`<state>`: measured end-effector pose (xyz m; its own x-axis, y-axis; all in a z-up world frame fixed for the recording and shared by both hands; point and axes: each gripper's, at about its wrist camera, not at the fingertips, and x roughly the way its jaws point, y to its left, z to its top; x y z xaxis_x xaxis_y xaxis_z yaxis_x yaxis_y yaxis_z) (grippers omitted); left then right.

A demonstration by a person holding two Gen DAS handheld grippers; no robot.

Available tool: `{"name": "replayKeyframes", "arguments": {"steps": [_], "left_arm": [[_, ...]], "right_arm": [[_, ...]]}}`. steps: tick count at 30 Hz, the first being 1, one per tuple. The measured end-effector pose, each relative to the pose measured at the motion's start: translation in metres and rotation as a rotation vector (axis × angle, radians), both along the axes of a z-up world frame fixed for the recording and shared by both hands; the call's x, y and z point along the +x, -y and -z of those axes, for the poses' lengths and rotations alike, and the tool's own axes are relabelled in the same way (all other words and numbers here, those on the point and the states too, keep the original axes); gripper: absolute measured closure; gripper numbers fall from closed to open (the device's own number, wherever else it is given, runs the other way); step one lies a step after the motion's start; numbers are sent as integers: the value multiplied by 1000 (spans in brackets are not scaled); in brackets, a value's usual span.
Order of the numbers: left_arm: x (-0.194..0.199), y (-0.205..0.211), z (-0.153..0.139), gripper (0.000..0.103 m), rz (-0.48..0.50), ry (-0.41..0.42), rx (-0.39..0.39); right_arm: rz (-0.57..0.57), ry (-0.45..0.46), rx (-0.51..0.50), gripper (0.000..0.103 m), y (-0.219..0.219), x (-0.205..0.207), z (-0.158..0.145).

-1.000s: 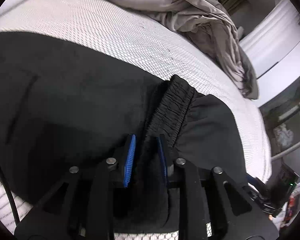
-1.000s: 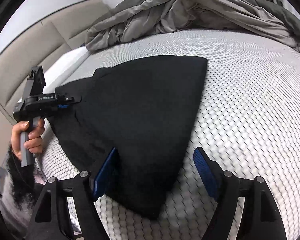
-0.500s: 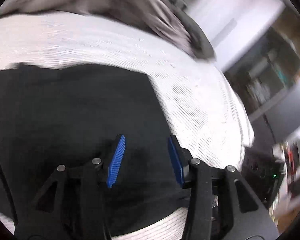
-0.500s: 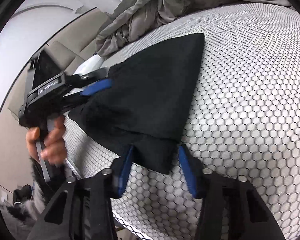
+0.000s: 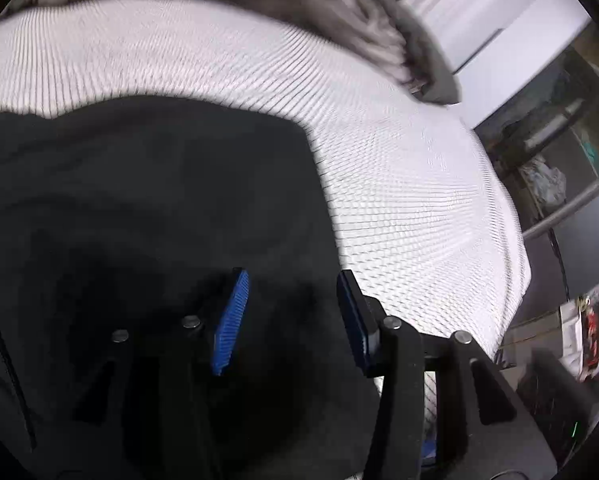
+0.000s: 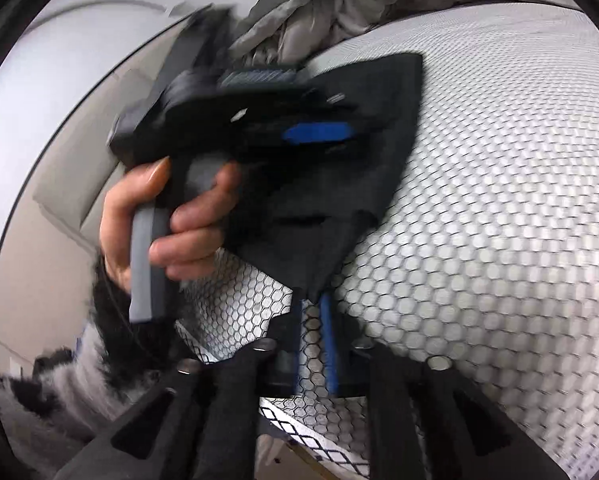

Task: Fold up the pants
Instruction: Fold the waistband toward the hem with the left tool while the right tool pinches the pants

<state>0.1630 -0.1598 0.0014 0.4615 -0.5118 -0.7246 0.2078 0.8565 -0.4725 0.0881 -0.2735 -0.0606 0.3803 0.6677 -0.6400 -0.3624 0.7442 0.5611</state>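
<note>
One pants (image 6: 339,184) | two claws: left claw (image 5: 291,320), right claw (image 6: 311,316) | one hand (image 6: 171,220)

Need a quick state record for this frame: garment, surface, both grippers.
garment: black pants, spread on the bed
surface: white mesh mattress; grey duvet bunched at the far end
left gripper: open over the pants, jaws have just been opening, nothing pinched
right gripper: jaws have just been closing, tips appear to pinch the near pants corner
left hand: wrapped around the left gripper's handle
</note>
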Motion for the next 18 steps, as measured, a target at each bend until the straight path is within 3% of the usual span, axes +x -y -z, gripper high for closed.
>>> {"name": "replayKeyframes", "arguments": {"steps": [2,5,6,8,9,14,18], "left_arm": [[-3,6,-8,61,56,38,11],[0,36,-4,59,143,54,80],[4,45,5,59,165,36,123],[15,49,21,59,146,1,180],[21,48,25,59,131,5,185],[47,28,25,78,53,-58,98],[55,8,20,78,-18,-106,20]], "right_arm": [[38,14,37,59,5,5,-4],[64,0,20,59,-8,23,1],[54,-9,-4,69,-17,30,6],[31,-17,-51,99,-35,37,15],[34,-12,-68,100,-38,37,18],[-22,-7,-49,102,-32,22,13],[-68,-18,-25,100,-32,15,18]]}}
